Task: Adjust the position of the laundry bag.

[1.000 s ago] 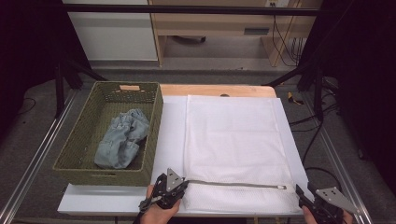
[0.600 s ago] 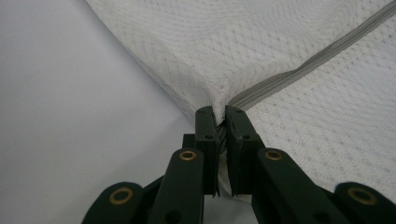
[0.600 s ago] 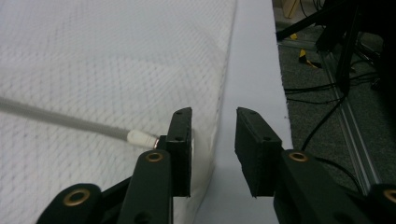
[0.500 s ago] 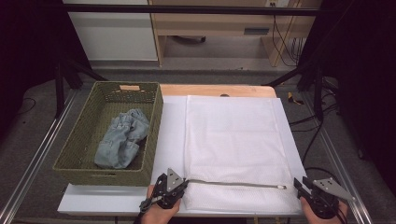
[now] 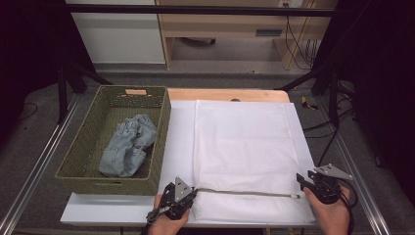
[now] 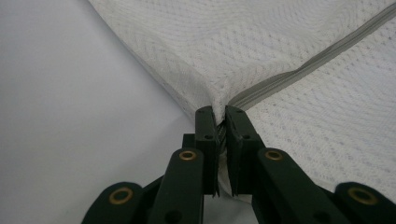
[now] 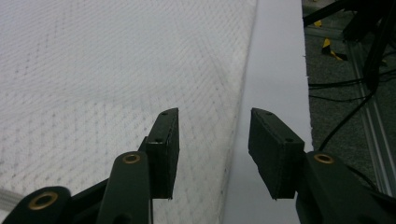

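A white mesh bag (image 5: pixel 244 147) lies flat on the white table (image 5: pixel 178 137), with a grey zipper (image 5: pixel 244 193) running along its near edge. My left gripper (image 5: pixel 192 192) is shut on the bag's near left corner, at the zipper's end. In the left gripper view the gripper (image 6: pixel 220 114) pinches bunched mesh (image 6: pixel 303 130) beside the zipper (image 6: pixel 317 58). My right gripper (image 5: pixel 301 181) is open at the bag's near right corner, its jaws having just been opening. In the right gripper view that gripper (image 7: pixel 212 126) straddles the bag's right edge (image 7: pixel 116 70) without pressing it.
A green woven basket (image 5: pixel 161 127) stands at the table's left and holds a crumpled denim garment (image 5: pixel 127 147). Right of the bag is a narrow strip of bare table (image 7: pixel 275 70), then the edge, floor and cables (image 7: pixel 345 121).
My right gripper has moved left and away from the near edge, up to the bag's right corner, and its jaws stand wider. The left gripper and the bag have not moved.
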`<state>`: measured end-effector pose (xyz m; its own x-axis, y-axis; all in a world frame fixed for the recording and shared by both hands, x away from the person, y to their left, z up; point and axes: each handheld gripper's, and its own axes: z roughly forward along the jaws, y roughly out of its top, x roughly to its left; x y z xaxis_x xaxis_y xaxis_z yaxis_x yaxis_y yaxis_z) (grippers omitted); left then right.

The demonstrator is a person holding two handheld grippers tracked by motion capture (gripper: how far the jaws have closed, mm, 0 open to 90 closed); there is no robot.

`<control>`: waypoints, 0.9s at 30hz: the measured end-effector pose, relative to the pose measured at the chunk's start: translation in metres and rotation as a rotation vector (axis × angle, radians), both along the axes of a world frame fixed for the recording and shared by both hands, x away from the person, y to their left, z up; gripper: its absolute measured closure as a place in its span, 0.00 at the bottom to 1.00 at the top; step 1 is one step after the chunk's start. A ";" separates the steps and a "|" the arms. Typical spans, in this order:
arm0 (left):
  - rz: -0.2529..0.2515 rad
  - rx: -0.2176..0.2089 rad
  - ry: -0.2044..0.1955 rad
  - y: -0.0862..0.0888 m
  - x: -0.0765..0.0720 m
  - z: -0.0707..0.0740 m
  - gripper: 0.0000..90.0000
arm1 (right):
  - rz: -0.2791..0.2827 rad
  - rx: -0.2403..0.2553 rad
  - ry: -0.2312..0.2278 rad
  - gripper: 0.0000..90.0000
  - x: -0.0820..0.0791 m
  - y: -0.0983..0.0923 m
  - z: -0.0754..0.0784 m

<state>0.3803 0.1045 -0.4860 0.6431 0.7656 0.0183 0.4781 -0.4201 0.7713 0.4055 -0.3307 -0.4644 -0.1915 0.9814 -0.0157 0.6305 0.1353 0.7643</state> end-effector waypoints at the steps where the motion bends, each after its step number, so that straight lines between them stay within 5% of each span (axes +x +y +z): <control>1: 0.000 0.000 0.000 0.000 0.000 0.000 0.94 | 0.006 -0.007 0.007 0.59 0.005 0.001 0.000; 27: 0.016 -0.012 -0.010 -0.001 -0.001 -0.002 0.95 | -0.011 -0.006 0.092 0.54 0.021 0.009 -0.014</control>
<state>0.3792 0.1039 -0.4876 0.6304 0.7761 0.0155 0.4768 -0.4029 0.7812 0.4270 -0.3217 -0.4780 -0.1819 0.9833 -0.0048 0.6997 0.1329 0.7019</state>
